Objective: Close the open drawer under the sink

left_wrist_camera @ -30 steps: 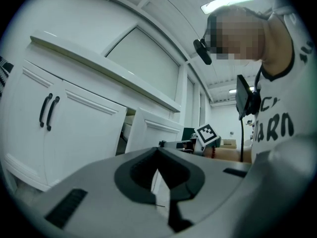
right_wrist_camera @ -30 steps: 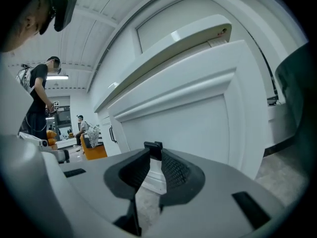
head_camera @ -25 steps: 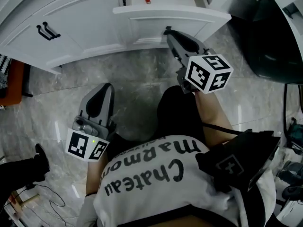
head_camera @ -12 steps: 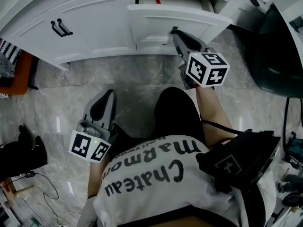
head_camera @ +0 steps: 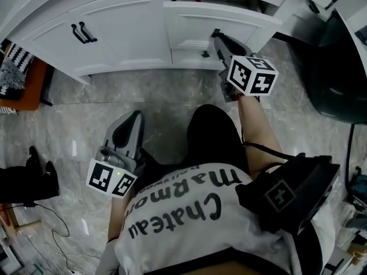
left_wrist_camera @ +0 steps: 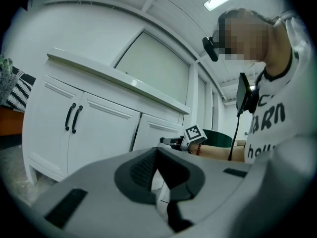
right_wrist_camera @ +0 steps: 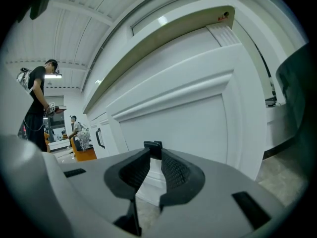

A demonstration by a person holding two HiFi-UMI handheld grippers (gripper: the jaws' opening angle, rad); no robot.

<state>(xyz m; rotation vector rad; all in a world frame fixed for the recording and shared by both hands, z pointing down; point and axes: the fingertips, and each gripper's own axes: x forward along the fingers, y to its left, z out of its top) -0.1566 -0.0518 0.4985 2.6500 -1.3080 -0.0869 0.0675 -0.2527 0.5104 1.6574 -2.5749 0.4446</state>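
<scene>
Drawer front of white panelled wood (head_camera: 221, 20) stands slightly out from the white sink cabinet (head_camera: 120, 24). Only the right gripper view shows the right claw (right_wrist_camera: 154, 153) pinching its one small black handle (right_wrist_camera: 152, 145). The left claw (left_wrist_camera: 157, 151), pressed together and empty, hangs well apart from the cabinet's two black door pulls (head_camera: 84, 32).

From where I stand, the person wears a short-sleeved white T-shirt (head_camera: 189, 222) with big black lettering across the front, and black cloth (head_camera: 209, 136) over the legs. A black box (head_camera: 287, 196) with a white square mark sits at the chest, and a thin black cable (head_camera: 261, 149) leads to it. The left gripper (head_camera: 133, 119) and the right gripper (head_camera: 218, 36) are smooth grey shells, each with a white cube of black square markers.
</scene>
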